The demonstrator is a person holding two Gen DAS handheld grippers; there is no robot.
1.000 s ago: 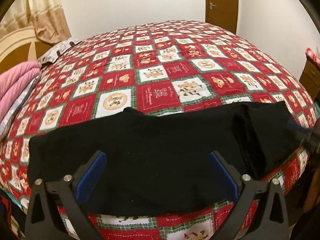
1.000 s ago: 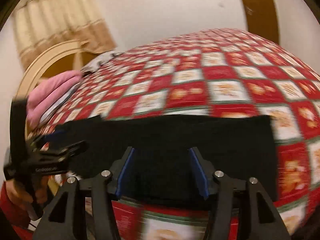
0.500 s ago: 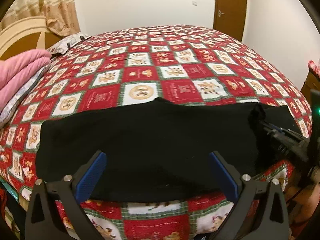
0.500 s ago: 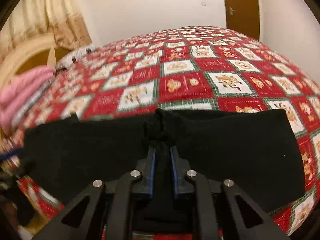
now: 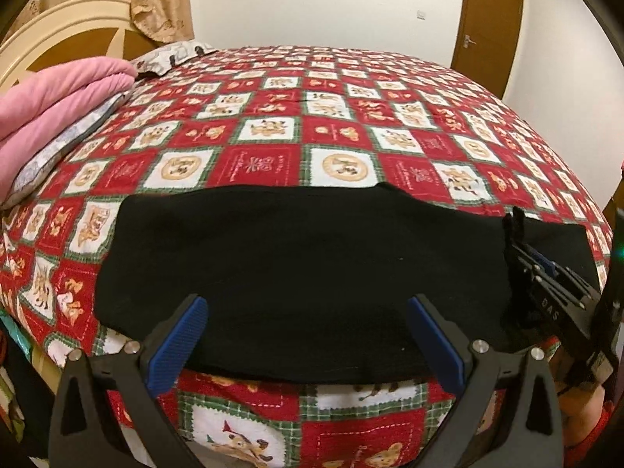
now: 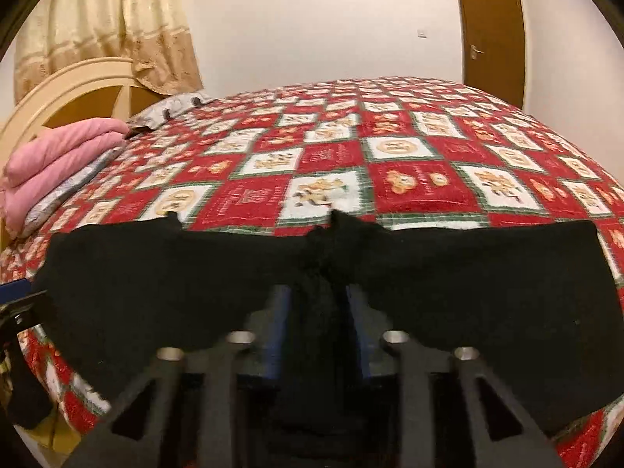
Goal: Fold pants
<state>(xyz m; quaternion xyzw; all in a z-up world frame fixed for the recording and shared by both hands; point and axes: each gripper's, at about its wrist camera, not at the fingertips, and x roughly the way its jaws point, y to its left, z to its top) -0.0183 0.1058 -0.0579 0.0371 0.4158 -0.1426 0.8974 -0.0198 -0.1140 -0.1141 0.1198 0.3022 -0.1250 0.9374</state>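
Black pants lie flat across the near edge of a bed with a red patchwork quilt. My left gripper is open, its blue pads just above the pants' near edge, holding nothing. My right gripper is shut on a pinched-up bunch of the pants near their middle fold. It also shows in the left wrist view at the pants' right part, gripping raised cloth.
Folded pink bedding and a grey pillow lie at the bed's left by the cream headboard. A brown door stands at the far right. The quilt hangs over the near bed edge.
My right gripper closed on the pants and has pulled a bunch of cloth up. My left gripper stayed open and shifted left along the pants.
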